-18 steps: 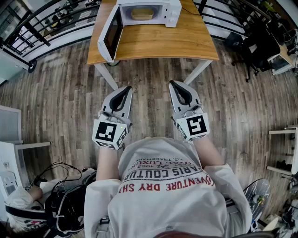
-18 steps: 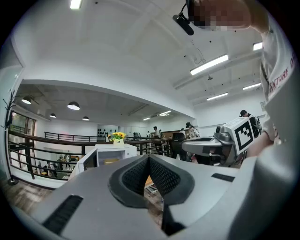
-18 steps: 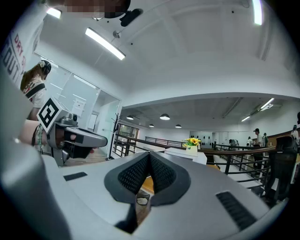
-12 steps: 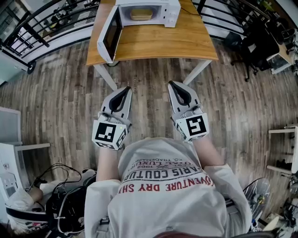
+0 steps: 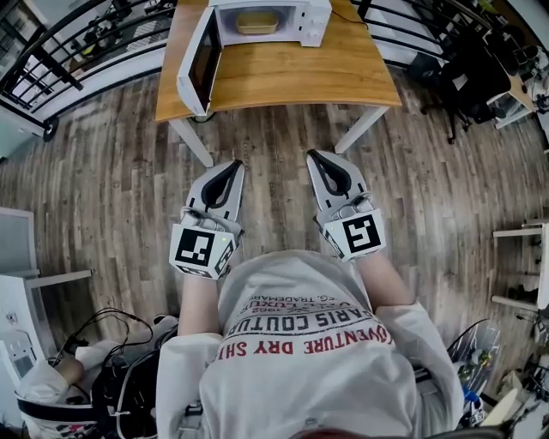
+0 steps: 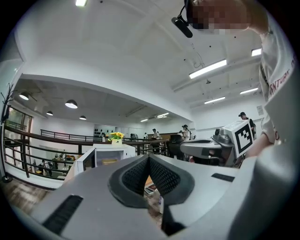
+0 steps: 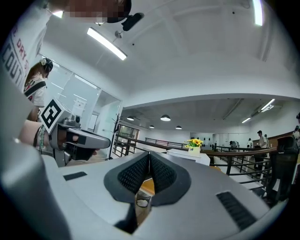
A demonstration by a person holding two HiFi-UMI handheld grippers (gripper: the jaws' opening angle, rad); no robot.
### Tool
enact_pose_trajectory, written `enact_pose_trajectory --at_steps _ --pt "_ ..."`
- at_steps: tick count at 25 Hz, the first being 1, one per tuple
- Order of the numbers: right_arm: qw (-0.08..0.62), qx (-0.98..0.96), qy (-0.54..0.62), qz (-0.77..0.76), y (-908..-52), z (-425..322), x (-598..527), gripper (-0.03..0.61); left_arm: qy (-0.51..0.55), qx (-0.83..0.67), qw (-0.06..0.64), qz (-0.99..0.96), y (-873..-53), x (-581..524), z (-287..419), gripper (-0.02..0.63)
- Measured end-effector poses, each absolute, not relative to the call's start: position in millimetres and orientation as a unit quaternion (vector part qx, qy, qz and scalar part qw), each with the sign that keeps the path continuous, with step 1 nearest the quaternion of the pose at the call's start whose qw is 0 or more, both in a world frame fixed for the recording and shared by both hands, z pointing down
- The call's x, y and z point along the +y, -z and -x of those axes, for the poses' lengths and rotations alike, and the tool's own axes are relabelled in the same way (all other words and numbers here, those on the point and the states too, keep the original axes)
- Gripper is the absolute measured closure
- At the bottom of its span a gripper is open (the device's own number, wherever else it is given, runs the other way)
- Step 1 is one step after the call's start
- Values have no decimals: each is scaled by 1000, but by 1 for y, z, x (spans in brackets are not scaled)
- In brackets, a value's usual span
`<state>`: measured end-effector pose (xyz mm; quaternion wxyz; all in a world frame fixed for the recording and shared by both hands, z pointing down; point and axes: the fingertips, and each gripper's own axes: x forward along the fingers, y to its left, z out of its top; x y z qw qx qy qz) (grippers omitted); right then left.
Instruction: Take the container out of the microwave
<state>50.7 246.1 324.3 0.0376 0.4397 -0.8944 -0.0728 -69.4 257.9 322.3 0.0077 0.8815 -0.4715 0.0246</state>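
A white microwave (image 5: 262,21) stands at the far end of the wooden table (image 5: 283,73), its door (image 5: 196,60) swung open to the left. Inside it sits a tan container (image 5: 258,21), also visible in the left gripper view (image 6: 109,161). My left gripper (image 5: 235,164) and right gripper (image 5: 314,155) are held side by side over the floor, well short of the table, both pointing level toward it. Each is shut with nothing between its pads, as the left gripper view (image 6: 148,157) and the right gripper view (image 7: 149,155) show.
Plank floor (image 5: 103,171) lies between me and the table. A black railing (image 5: 77,47) runs behind it. A dark chair and desks (image 5: 480,77) stand at the right, and cables and bags (image 5: 111,377) lie at the lower left. A flower pot (image 7: 194,146) tops the microwave.
Both grippers stay shut and keep almost the same place. The table and microwave have drifted slightly up and left in the head view.
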Motion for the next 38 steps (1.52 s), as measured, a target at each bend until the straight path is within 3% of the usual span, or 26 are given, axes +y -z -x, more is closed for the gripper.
enact_pose_trajectory --at_steps 3,4,6,16,29,38 --pt "38 -886 84 -454 -323 -51 242 545 -23 -473 9 -881 -323 257 75 601" --pt "38 -885 85 -456 -322 -48 239 517 -23 -475 11 -880 -323 255 79 601" --pt "40 -886 83 -454 -318 -35 232 330 -23 -478 16 -878 -321 251 94 601" --pt "40 -894 76 -440 -319 18 171 329 -26 -502 24 -864 -324 202 157 601" --pt "39 -918 32 -393 -357 -77 -38 330 -38 -557 9 -830 -339 13 62 601" --pt "81 -934 28 -347 -378 -88 -134 329 -39 -580 19 -814 -352 -75 38 601"
